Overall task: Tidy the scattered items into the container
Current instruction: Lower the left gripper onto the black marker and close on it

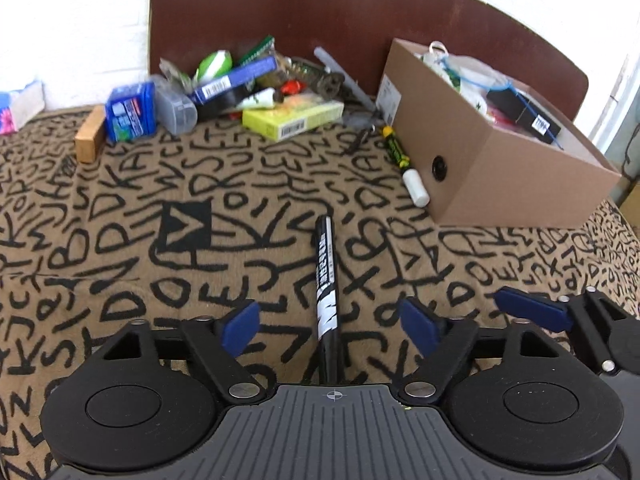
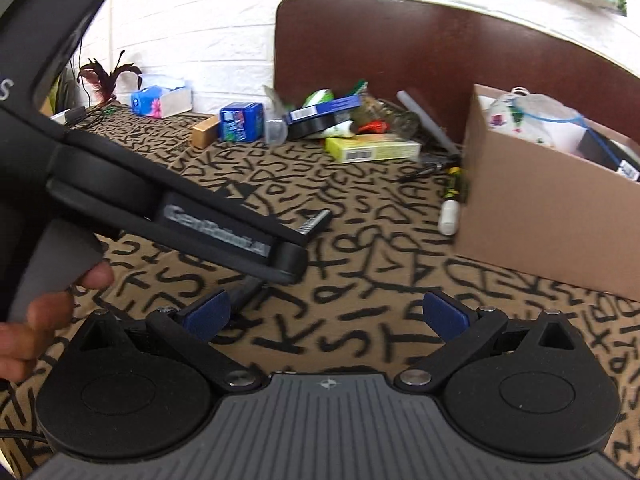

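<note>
While the black marker (image 1: 326, 280) lies on the patterned blanket (image 1: 120, 260) between the spread fingers (image 1: 240, 326) of the left gripper (image 1: 330, 326), an off-centre closure risks rolling it away; the right gripper (image 2: 326, 316) is held open, the cardboard box (image 1: 500, 172) nearby.

A broad stretch of lettered blanket (image 1: 120, 240) lies bare between the clutter pile (image 1: 256, 88) at the headboard (image 1: 320, 12) and the near edge. The cardboard box (image 1: 500, 168) blocks the right side, a white-capped marker (image 1: 404, 164) tight against its wall. A black marker (image 1: 326, 280) lies mid-blanket. The left gripper (image 2: 256, 236) crosses the right wrist view's left half.
</note>
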Tool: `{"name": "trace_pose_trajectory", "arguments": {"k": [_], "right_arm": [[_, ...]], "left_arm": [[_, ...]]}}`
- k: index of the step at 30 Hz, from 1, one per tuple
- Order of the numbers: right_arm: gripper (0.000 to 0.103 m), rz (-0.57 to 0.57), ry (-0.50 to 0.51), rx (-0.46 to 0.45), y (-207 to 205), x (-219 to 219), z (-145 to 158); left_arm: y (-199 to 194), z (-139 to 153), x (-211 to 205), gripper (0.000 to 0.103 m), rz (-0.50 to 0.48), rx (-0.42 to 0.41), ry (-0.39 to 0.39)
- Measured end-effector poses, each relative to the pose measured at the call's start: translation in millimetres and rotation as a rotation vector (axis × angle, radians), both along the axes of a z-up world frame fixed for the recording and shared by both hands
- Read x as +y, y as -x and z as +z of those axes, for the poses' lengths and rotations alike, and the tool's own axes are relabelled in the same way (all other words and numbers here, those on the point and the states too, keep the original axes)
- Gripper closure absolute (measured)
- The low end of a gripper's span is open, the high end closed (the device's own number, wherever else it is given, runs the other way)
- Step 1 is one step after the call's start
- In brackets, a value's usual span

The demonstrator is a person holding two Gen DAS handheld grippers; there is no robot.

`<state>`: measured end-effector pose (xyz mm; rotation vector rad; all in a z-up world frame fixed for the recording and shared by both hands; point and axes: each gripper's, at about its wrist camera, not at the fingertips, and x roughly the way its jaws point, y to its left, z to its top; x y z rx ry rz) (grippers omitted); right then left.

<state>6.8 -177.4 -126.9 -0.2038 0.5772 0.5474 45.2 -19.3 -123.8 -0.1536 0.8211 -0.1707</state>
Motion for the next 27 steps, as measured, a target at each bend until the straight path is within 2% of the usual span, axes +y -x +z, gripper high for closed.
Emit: {"name": "trace_pose_trajectory", "arguments": {"k": [5, 10, 14, 18, 20, 23, 24, 25, 27], "right_arm": [[0.007, 0.016, -0.001, 0.005, -0.2, 14.7, 0.0], [0.020, 0.031, 0.006, 0.021, -3.7, 25.2, -2.7], [0.033, 0.044, 0.006, 0.048, -6.1, 29.6, -6.7], [0.038, 0.052, 0.002, 0.067, -7.0, 32.8, -9.5], [0.041, 0.056, 0.003, 0.075, -7.4, 34.4, -11.1], [0.051, 0.065, 0.002, 0.081, -6.9, 35.0, -13.5], [0.054, 0.070, 0.001, 0.080, -6.2, 34.5, -13.5], [0.060, 0.075, 0.002, 0.080, -5.5, 34.2, -13.3], [0.068, 0.086, 0.004, 0.080, -3.9, 32.8, -12.6]], "left_arm": [[-4.2, -2.9, 4.9, 0.033, -0.013, 0.017, 0.017], [-14.2, -8.0, 6.4, 0.049, -0.025, 0.048, 0.027], [-20.1, -10.0, 5.1, 0.056, -0.034, 0.053, 0.021], [-25.1, -10.7, 4.7, 0.062, -0.038, 0.058, 0.014], [-28.0, -11.6, 5.3, 0.063, -0.033, 0.065, 0.017], [-31.0, -13.7, 6.8, 0.064, -0.027, 0.073, 0.028], [-31.1, -13.7, 6.6, 0.069, -0.026, 0.073, 0.028], [-30.8, -13.8, 6.0, 0.081, -0.024, 0.071, 0.026], [-30.1, -14.0, 5.0, 0.087, -0.017, 0.074, 0.028]]}}
